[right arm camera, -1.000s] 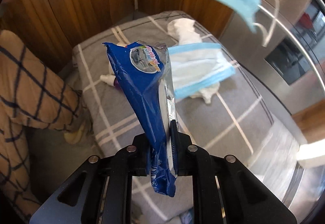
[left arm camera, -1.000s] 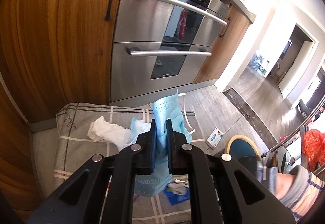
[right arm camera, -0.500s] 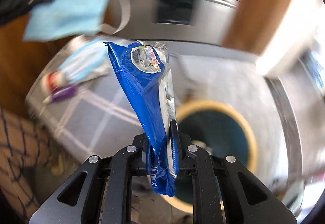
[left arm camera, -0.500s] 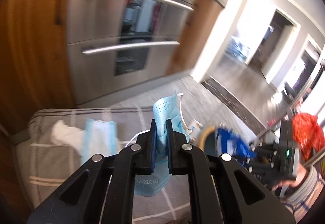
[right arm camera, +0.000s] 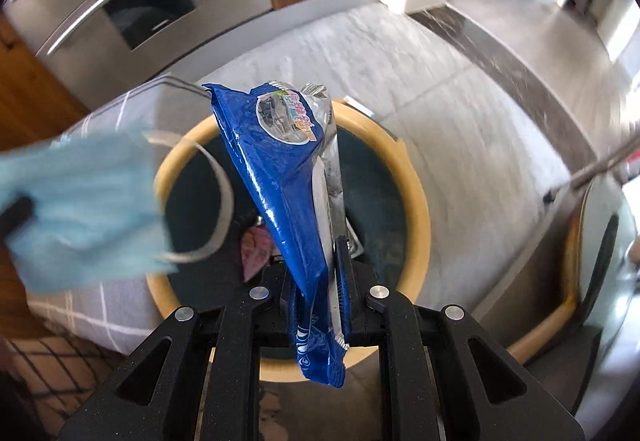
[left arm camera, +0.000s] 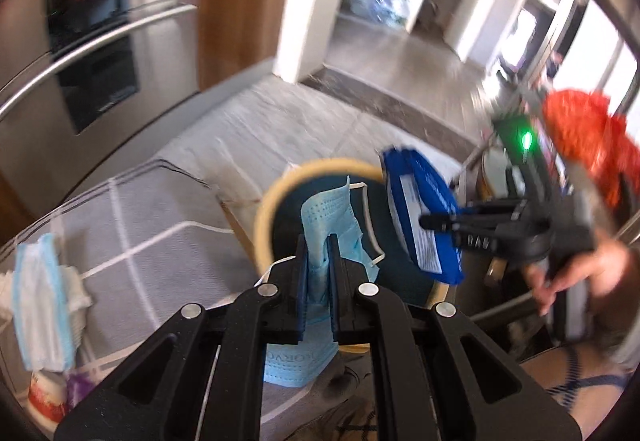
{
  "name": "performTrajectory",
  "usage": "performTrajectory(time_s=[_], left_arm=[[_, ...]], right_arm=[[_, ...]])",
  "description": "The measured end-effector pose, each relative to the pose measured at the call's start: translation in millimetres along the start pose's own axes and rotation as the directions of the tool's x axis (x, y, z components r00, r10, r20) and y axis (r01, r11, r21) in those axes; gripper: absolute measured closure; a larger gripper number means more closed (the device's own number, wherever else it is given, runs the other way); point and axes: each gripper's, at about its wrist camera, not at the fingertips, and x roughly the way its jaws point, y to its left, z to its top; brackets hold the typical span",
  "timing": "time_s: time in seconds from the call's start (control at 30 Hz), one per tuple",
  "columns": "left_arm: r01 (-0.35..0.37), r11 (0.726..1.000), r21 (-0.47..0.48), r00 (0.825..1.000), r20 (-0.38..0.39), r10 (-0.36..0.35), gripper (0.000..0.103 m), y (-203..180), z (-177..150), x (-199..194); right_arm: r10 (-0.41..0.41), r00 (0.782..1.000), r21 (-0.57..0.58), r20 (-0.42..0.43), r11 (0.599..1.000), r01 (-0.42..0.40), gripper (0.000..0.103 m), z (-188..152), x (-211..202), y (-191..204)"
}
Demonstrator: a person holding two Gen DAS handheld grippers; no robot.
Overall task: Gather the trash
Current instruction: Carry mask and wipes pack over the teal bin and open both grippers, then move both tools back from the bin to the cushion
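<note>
My left gripper (left arm camera: 318, 241) is shut on a light blue face mask (left arm camera: 326, 217) and holds it over a round bin (left arm camera: 264, 209) with a tan rim and dark inside. My right gripper (right arm camera: 320, 245) is shut on a blue snack wrapper (right arm camera: 280, 161) and holds it over the same bin (right arm camera: 416, 201). The wrapper (left arm camera: 424, 221) and right gripper (left arm camera: 436, 223) also show in the left wrist view, right of the mask. The mask (right arm camera: 80, 201) shows blurred at the left of the right wrist view. Some pink trash (right arm camera: 254, 249) lies inside the bin.
A grey checked cushion (left arm camera: 140, 209) lies left of the bin with another mask (left arm camera: 36, 305), a white tissue (left arm camera: 76, 289) and small trash (left arm camera: 52, 389) on it. A steel oven (left arm camera: 80, 41) stands behind. A red bag (left arm camera: 584, 145) hangs at right. A second round container (right arm camera: 592, 249) stands at right.
Both grippers have swung right from the cushion to above the bin, each still holding its item. The oven has shifted to the left of both views.
</note>
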Motion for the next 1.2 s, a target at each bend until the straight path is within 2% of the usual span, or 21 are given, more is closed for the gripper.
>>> performTrajectory(time_s=[0.13, 0.23, 0.37, 0.47, 0.5, 0.53, 0.6, 0.67, 0.8, 0.83, 0.87, 0.9, 0.97, 1.03, 1.2], left_arm=[[0.035, 0.998, 0.056, 0.999, -0.039, -0.033, 0.096, -19, -6, 35], [0.023, 0.992, 0.125, 0.998, -0.055, -0.016, 0.096, -32, -10, 59], [-0.008, 0.98, 0.197, 0.997, -0.078, 0.024, 0.095, -39, -15, 77], [0.001, 0.986, 0.168, 0.996, -0.083, 0.013, 0.084, -33, -15, 76], [0.0, 0.989, 0.151, 0.997, -0.076, 0.012, 0.073, -30, -14, 73], [-0.005, 0.99, 0.141, 0.998, -0.066, 0.014, 0.061, -27, -13, 71], [-0.023, 0.993, 0.119, 0.999, -0.038, 0.027, 0.051, -18, -10, 65], [-0.046, 0.993, 0.11, 0.999, -0.021, 0.048, 0.05, -12, -9, 59], [-0.074, 0.993, 0.095, 0.997, 0.013, 0.073, 0.043, 0, -10, 40], [-0.087, 0.991, 0.097, 0.996, 0.023, 0.085, 0.038, 1, -11, 35], [-0.111, 0.989, 0.098, 0.993, 0.039, 0.108, 0.036, 5, -12, 28], [-0.117, 0.988, 0.096, 0.993, 0.046, 0.113, 0.035, 8, -13, 23], [-0.125, 0.989, 0.077, 0.991, 0.058, 0.121, 0.034, 17, -15, 11], [-0.14, 0.989, 0.055, 0.988, 0.073, 0.136, 0.027, 27, -17, -1], [-0.176, 0.984, 0.009, 0.978, 0.112, 0.174, 0.019, 52, -22, -34]], right_arm=[[-0.005, 1.0, 0.005, -0.031, 1.0, 0.005, 0.086, 1, 8, -1], [-0.006, 0.999, 0.004, -0.047, 1.0, 0.007, 0.086, 3, 11, -1], [-0.036, 0.997, -0.063, -0.071, 0.998, 0.031, 0.085, 1, 18, 10], [-0.051, 0.996, -0.1, -0.078, 0.994, 0.043, 0.083, 1, 22, 16], [-0.054, 0.995, -0.099, -0.081, 0.994, 0.046, 0.082, 1, 23, 16], [-0.061, 0.995, -0.095, -0.083, 0.994, 0.053, 0.079, 1, 23, 15], [-0.079, 0.993, -0.083, -0.086, 0.994, 0.072, 0.074, 2, 24, 13], [-0.092, 0.993, -0.07, -0.069, 0.994, 0.088, 0.061, 4, 20, 12], [-0.082, 0.996, -0.06, -0.034, 0.995, 0.08, 0.047, 8, 13, 19], [-0.079, 0.996, -0.066, -0.028, 0.995, 0.077, 0.039, 9, 12, 22], [-0.081, 0.997, -0.076, -0.018, 0.994, 0.079, 0.027, 10, 10, 27], [-0.089, 0.996, -0.087, -0.006, 0.992, 0.088, 0.023, 12, 8, 31], [-0.097, 0.995, -0.116, 0.031, 0.988, 0.1, 0.02, 14, 2, 42], [-0.104, 0.993, -0.134, 0.054, 0.985, 0.11, 0.016, 16, -2, 51], [-0.107, 0.991, -0.171, 0.077, 0.978, 0.119, 0.015, 18, -4, 70]])
